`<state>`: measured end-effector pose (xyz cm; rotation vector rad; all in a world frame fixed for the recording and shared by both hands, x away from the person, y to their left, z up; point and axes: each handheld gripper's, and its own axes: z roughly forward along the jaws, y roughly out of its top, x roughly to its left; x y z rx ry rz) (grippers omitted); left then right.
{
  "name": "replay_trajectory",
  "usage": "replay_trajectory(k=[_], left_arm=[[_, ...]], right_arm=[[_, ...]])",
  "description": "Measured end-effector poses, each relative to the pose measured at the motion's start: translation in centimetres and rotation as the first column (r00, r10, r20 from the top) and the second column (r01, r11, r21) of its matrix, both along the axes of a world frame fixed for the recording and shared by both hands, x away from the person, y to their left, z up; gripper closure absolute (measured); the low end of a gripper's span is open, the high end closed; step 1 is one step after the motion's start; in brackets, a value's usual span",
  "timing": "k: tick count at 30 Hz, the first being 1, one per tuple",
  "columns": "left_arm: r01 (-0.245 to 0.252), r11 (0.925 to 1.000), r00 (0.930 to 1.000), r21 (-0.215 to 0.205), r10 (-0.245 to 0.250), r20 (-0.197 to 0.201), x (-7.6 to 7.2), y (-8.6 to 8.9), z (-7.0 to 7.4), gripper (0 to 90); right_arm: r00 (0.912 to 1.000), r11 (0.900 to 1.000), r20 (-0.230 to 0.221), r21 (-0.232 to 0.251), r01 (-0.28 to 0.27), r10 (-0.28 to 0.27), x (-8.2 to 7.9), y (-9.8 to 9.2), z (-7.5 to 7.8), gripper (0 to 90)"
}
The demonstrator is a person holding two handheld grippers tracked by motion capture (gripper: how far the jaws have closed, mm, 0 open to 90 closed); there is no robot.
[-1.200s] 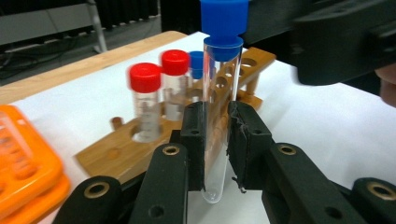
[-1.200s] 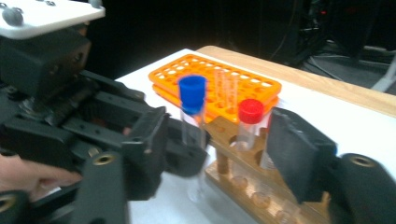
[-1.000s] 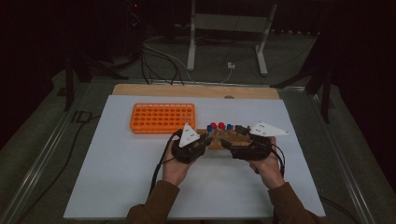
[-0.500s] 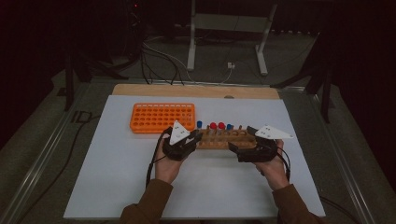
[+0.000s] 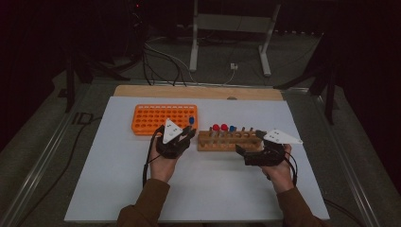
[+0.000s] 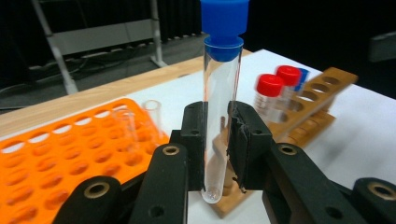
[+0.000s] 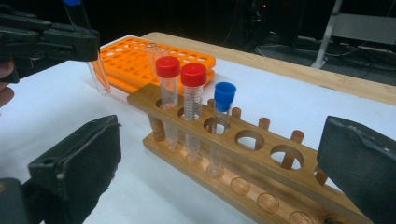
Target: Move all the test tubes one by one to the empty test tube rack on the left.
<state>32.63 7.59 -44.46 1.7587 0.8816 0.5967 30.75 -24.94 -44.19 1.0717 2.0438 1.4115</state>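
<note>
My left gripper (image 6: pixel 217 140) is shut on a clear tube with a blue cap (image 6: pixel 219 93), held upright above the white mat. From above, the left gripper (image 5: pixel 183 137) hangs between the orange rack (image 5: pixel 163 118) and the left end of the wooden rack (image 5: pixel 229 140). The wooden rack (image 7: pixel 243 140) holds two red-capped tubes (image 7: pixel 191 107) and a blue-capped tube (image 7: pixel 223 116). My right gripper (image 7: pixel 224 158) has just been opening; its pads (image 7: pixel 84 163) stand wide on either side of the rack's near end, gripping nothing. The right gripper (image 5: pixel 248 144) sits at the rack's front right.
A couple of uncapped clear tubes (image 6: pixel 152 112) stand in the orange rack (image 6: pixel 70 154). The white mat (image 5: pixel 118 189) lies on a table with a wooden strip (image 5: pixel 198 92) at the back. Cables and metal stand legs (image 5: pixel 194 42) lie on the floor beyond.
The left gripper has moved left with the blue-capped tube, away from the wooden rack toward the orange one. The right gripper's jaws have spread wider by the rack's right part.
</note>
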Motion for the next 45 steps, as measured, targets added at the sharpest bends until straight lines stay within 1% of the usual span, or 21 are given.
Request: replay_trajectory(k=[4,6,10,12,14,18,21,25,30,34,37,40,45], left_arm=[[-0.032,0.9995,0.9995,0.009,0.032,0.008,0.5,0.7,0.0,77.5],[-0.052,0.9984,0.9985,0.020,0.052,0.013,0.8,1.0,0.0,77.5],[-0.097,0.9951,0.9952,0.016,0.097,0.015,1.6,1.6,-0.3,77.5],[-0.115,0.9932,0.9932,0.016,0.115,0.016,2.1,1.6,-0.5,77.5],[-0.130,0.9912,0.9914,0.025,0.130,0.017,2.6,1.6,-0.7,77.5],[-0.159,0.9872,0.9873,0.020,0.158,0.009,3.5,1.5,-1.2,77.5],[-0.187,0.9822,0.9824,0.020,0.187,-0.002,4.2,1.6,-1.7,77.5],[-0.224,0.9747,0.9746,0.004,0.224,-0.013,5.1,1.8,-2.1,77.5],[-0.255,0.9669,0.9667,-0.006,0.255,-0.025,6.0,1.6,-2.6,77.5],[-0.272,0.9624,0.9615,0.005,0.272,-0.041,6.6,1.3,-3.3,77.5],[-0.276,0.9608,0.9596,0.029,0.277,-0.050,6.9,1.0,-3.9,77.5],[-0.269,0.9607,0.9598,0.069,0.273,-0.064,7.1,0.8,-4.4,77.5],[-0.257,0.9597,0.9594,0.114,0.267,-0.089,7.2,0.7,-5.0,77.9]], right_arm=[[1.0000,1.000,0.000,0.005,0.004,-0.004,0.0,-0.2,0.0,0.1],[1.0000,1.000,-0.001,0.005,0.007,-0.007,0.0,-0.2,0.0,0.1],[0.9999,1.000,-0.002,0.012,0.011,-0.011,0.1,-0.4,0.0,0.1],[0.9999,1.000,-0.002,0.013,0.012,-0.012,0.1,-0.4,0.0,0.1],[0.9999,1.000,-0.002,0.014,0.013,-0.013,0.1,-0.4,0.0,0.1],[0.9999,1.000,0.000,0.015,0.014,-0.014,0.1,-0.4,0.0,0.1],[0.9999,1.000,0.000,0.016,0.014,-0.014,0.1,-0.4,0.0,0.1],[0.9999,1.000,0.001,0.019,0.013,-0.013,0.1,-0.4,0.0,0.1],[0.9999,1.000,0.004,0.023,0.014,-0.014,0.1,-0.4,0.1,0.1],[0.9999,0.999,0.000,0.030,0.017,-0.017,0.1,-0.6,0.1,0.1],[0.9998,0.999,0.001,0.031,0.018,-0.018,0.1,-0.7,0.1,0.1],[0.9999,0.999,0.000,0.032,0.016,-0.016,0.1,-0.6,0.1,0.1],[0.9999,1.000,0.000,0.027,0.014,-0.014,0.2,-0.5,0.1,0.1]])
